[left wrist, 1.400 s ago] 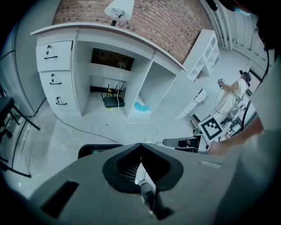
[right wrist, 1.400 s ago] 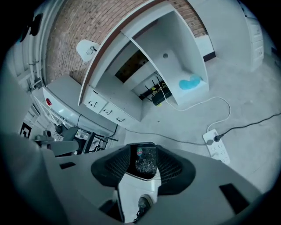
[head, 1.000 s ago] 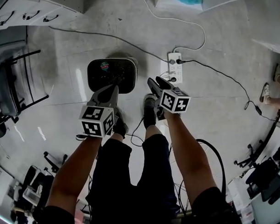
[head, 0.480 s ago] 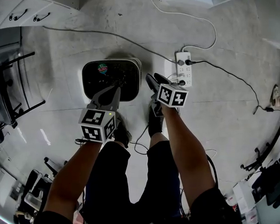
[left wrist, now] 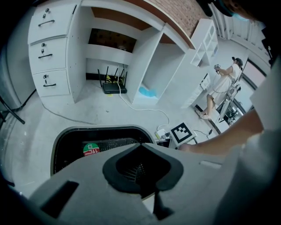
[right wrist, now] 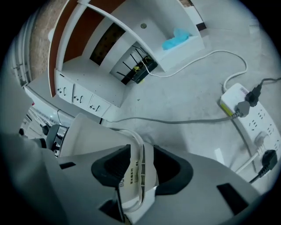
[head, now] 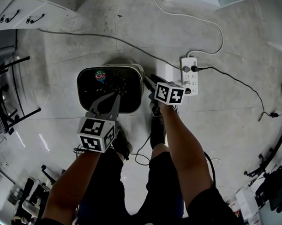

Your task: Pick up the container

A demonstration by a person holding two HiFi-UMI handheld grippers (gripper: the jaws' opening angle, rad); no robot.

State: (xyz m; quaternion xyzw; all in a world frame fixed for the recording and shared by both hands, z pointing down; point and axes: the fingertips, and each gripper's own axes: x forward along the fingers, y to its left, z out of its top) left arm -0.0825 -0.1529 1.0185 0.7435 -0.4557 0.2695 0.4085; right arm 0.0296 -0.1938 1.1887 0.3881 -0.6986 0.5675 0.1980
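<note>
Right gripper (head: pixel 147 80) is clamping the container (head: pixel 93 89) by its rim, seemingly for lifting, while the left gripper (head: pixel 116 96) is hovering closed and empty above it.

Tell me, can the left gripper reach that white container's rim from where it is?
Probably yes: the left gripper hangs just above the container with nothing between them, though its jaws are shut and would need opening first.
</note>
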